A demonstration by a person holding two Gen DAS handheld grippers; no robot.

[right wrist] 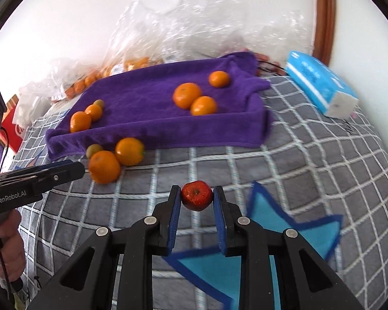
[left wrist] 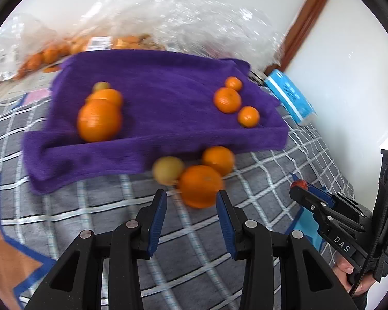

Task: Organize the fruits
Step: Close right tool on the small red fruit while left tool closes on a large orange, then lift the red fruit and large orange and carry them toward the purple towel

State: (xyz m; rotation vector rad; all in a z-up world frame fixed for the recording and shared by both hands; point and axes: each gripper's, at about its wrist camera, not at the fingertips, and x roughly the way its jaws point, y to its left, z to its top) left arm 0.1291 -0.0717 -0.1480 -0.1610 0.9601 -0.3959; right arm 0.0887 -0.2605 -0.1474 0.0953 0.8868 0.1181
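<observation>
Surface: a grey quilted bedcover with a white grid and blue star shapes (right wrist: 310, 155); a folded purple terry towel (left wrist: 163, 82) lies on it.
Room: a white wall behind; a brown wooden door frame (left wrist: 307, 18) at the upper right; crumpled clear plastic bags (right wrist: 183, 25) with more orange fruit along the wall; a light-blue tissue pack (right wrist: 320, 85) just beyond the towel's right end.
Fruit on the towel: three small orange mandarins (left wrist: 227, 100) grouped at its right; at its left two larger oranges (left wrist: 99, 120) with a small yellow-green fruit behind them.
Fruit off the towel: two oranges (left wrist: 200, 186) and a yellow-green round fruit (left wrist: 168, 170), touching one another, on the bedcover at the towel's near edge.
Left gripper (left wrist: 191, 219): black fingers with blue pads, standing apart and empty; the nearest orange lies just beyond its tips, not between the pads.
Right gripper (right wrist: 197, 196): both blue pads clenched on a small red round fruit (right wrist: 196, 195), held above the bedcover, nearer than the towel.
Left wrist view only: the right gripper from the side at the right edge, the red fruit a small spot at its tip; fingertips of the hand below it.
Right wrist view only: the dimple in the red fruit; the left gripper at the left edge, pointing at the loose oranges; the hand (right wrist: 7, 245) that carries it; a red box by the wall.
</observation>
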